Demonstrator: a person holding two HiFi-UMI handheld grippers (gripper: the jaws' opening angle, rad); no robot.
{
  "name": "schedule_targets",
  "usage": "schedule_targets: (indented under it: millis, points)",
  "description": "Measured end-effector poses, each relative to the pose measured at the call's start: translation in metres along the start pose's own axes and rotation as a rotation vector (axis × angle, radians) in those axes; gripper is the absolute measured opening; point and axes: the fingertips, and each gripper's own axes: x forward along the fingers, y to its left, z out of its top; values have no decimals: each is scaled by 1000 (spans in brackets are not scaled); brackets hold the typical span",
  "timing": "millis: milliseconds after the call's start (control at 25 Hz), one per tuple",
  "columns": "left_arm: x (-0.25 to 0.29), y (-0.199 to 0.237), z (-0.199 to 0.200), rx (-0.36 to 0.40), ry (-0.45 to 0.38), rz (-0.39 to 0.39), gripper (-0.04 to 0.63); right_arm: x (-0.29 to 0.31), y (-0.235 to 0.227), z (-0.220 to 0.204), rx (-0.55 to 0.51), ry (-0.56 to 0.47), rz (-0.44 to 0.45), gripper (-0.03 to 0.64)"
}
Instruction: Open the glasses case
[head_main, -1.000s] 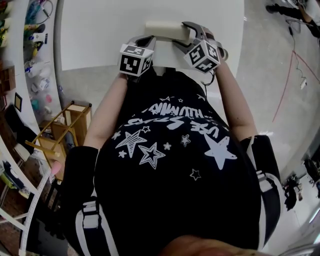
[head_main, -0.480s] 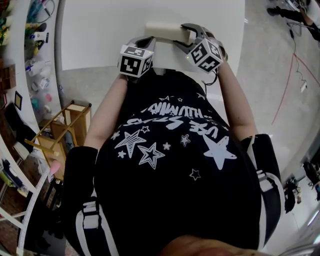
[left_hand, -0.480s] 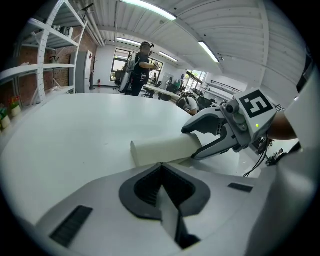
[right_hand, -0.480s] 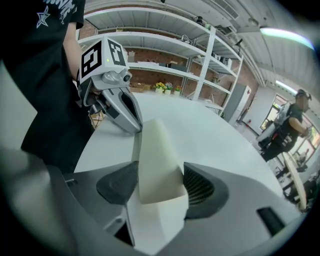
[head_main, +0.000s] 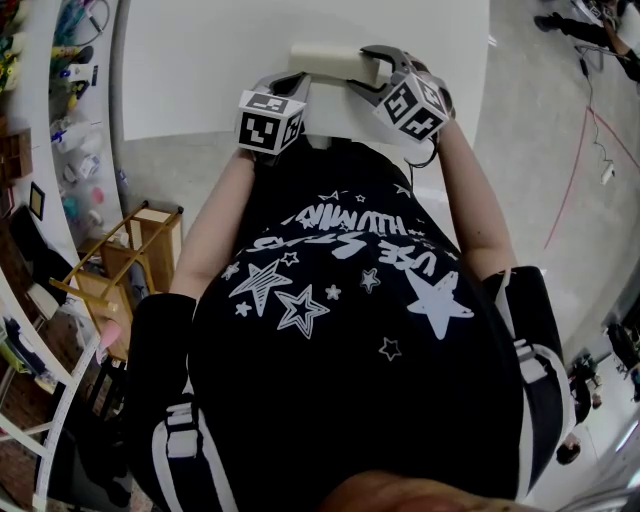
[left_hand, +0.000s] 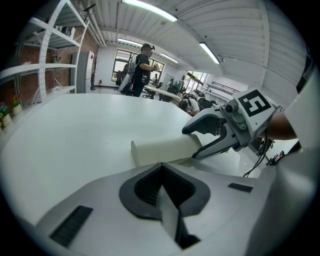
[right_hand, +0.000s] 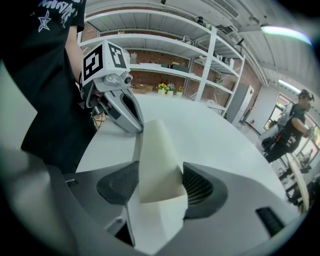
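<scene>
The glasses case lies flat near the front edge of the white desk. Its long side runs left to right in front of the person, with 1 end toward each gripper. The left gripper has its jaws shut together with nothing in them. Their tip sits just beside the left end of the case, on the near side. The right gripper has just been closing its jaws. They stand wide around the right end of the case, and both pads touch it.
</scene>
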Motion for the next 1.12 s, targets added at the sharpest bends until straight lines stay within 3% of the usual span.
schedule_targets:
  millis: [360,720,1120]
  points:
    - [-3,1,1,9,-5,11,12,0,0,2,8,-7,17,284]
    - [0,-2,2,86,13,29,12,-2,-3,0,14,-4,43,282]
    - [-1,-1,4,82,-5,27,11,-2,-2,5,70,-23,106,281]
